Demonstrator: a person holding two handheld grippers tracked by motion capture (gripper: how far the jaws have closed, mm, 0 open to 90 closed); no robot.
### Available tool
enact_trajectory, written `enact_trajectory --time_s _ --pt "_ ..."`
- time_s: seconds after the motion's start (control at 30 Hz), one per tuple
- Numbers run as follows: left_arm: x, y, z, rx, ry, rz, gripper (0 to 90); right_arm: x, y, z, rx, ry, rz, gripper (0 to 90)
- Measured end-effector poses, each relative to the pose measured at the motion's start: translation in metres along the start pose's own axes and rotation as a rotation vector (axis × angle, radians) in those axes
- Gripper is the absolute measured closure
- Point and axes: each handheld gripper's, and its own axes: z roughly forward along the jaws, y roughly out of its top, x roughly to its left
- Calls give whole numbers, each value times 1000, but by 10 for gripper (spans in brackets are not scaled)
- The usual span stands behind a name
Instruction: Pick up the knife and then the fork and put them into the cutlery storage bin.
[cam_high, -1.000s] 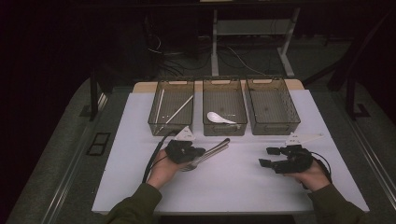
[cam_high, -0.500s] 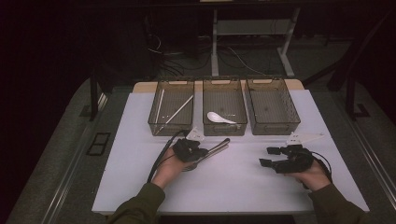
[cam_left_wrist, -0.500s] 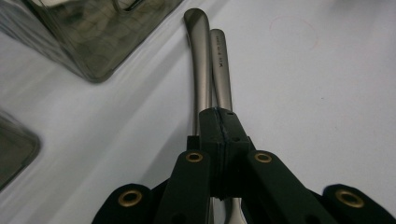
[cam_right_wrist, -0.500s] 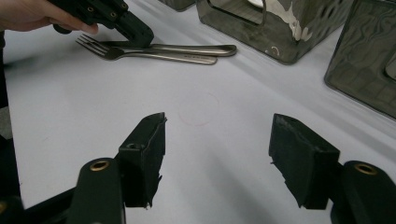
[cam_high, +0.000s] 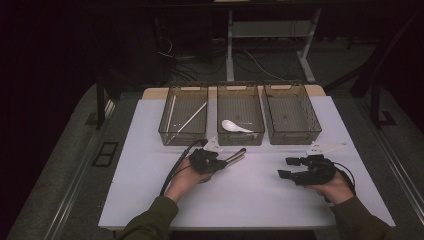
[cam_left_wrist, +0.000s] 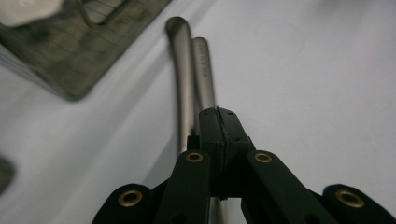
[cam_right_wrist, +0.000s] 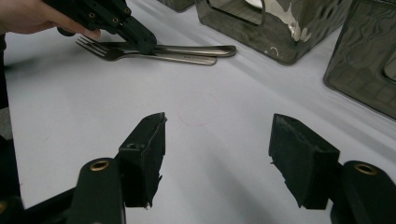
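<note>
High view: overhead, facing forward-down on table (cam_high: 250, 200). Claw views: close, low over tabletop; both share forks (cam_right_wrist: 187, 52).

No text can be made out with certainty: a line of tiny stamped characters runs along the handle of one metal utensil (cam_left_wrist: 204, 60) lying just beside the mesh bin (cam_left_wrist: 70, 51), too small and blurred to read.

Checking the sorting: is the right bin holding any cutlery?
No, the right bin lies bare inside, while the white spoon lies in the middle bin.
</note>
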Motion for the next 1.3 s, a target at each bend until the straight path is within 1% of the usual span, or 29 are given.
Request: enact_trajectory --time_s 0.03,0.13,0.3,0.37,0.43,0.5,0.57,0.6,0.63,0.7,0.73,0.8,0.83,0.87,0.93,1.0,1.07,1.1,1.13,1.17,1.2,1.23,1.3 --pt "1 0 -1 2 -4 -7 890 0 0 0 0 0 1 360" --pt "3 -3 -2 17 -7 -12 891 0 0 -1 -4 0 -1 360" --pt "3 -2 0 9 -11 -16 892 0 0 -1 -1 2 0 360" --pt "1 -2 2 4 -5 -17 892 0 0 0 -2 2 -4 360" --pt "0 -1 4 8 -2 5 892 1 0 0 1 4 -4 360" --pt "-2 -1 8 16 -10 2 893 1 0 1 4 3 -1 360" --pt "-5 0 9 24 -8 26 892 1 0 1 3 4 -2 360" --pt "-6 0 9 11 -17 15 893 1 0 1 1 5 -3 360" --pt "-6 0 10 19 -33 32 892 1 0 0 0 6 -3 360" --pt "-9 2 11 14 -47 49 892 0 0 0 -1 5 -5 360" --pt "-11 2 12 7 -63 51 892 0 0 0 0 5 -3 360" --pt "-15 5 15 3 -79 76 892 0 0 0 0 6 -4 360" --pt "-14 6 14 23 -86 99 892 0 0 0 0 7 -6 361" --pt "-16 7 17 3 -80 71 892 1 0 0 2 7 -4 361" --pt "-14 10 18 14 -82 81 892 1 0 1 3 7 -2 361" --pt "-15 13 19 1 -78 59 891 1 0 1 2 6 -4 360" --pt "-14 16 20 -10 -65 44 890 1 0 0 -1 8 -6 361" --pt "-14 18 20 -14 -59 36 846 1 0 0 0 7 -5 361" --pt "-14 20 21 -24 -52 36 806 1 0 1 2 6 -2 361" --pt "-14 22 21 -29 -51 35 790 1 0 1 6 4 0 361" --pt "-13 24 22 -37 -49 29 790 1 0 1 6 4 -2 361" --pt "-11 26 23 -39 -45 33 795 1 0 1 6 4 -3 361" --pt "-10 31 27 -34 -24 28 838 1 0 1 3 5 -2 362"
